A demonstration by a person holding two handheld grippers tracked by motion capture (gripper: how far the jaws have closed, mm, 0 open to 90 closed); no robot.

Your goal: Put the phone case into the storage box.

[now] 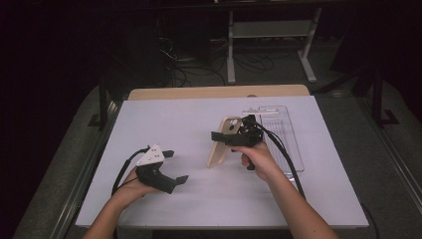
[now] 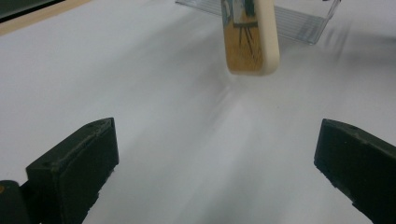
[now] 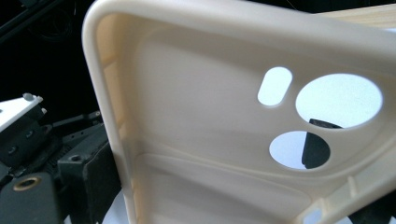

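- Your right gripper (image 1: pixel 225 135), held over the middle of the white table (image 1: pixel 164 119), is clamped on a cream phone case (image 1: pixel 222 144); its jaws sit on the case's upper half, one on each face.
- The case stands nearly upright and leans a little, its camera-cutout end up and far, its lower end down by the tabletop, just left of your right hand (image 1: pixel 259 158). Whether that end touches the surface cannot be told.
- In the right gripper view, the case's hollow inner face (image 3: pixel 201 116) sits close to the lens, with one oblong and two round cutouts; a black jaw shows through the lower round hole.
- Your left gripper (image 1: pixel 174 167) hovers low over the near left of the table, well apart from the case, its jaws spread wide and nothing between them.
- The left gripper view looks along those parted jaws toward the case's lower end (image 2: pixel 252 46), which hangs ahead of them.
- A clear plastic tray (image 1: pixel 283 119) lies on the right of the table, beyond and beside your right hand.
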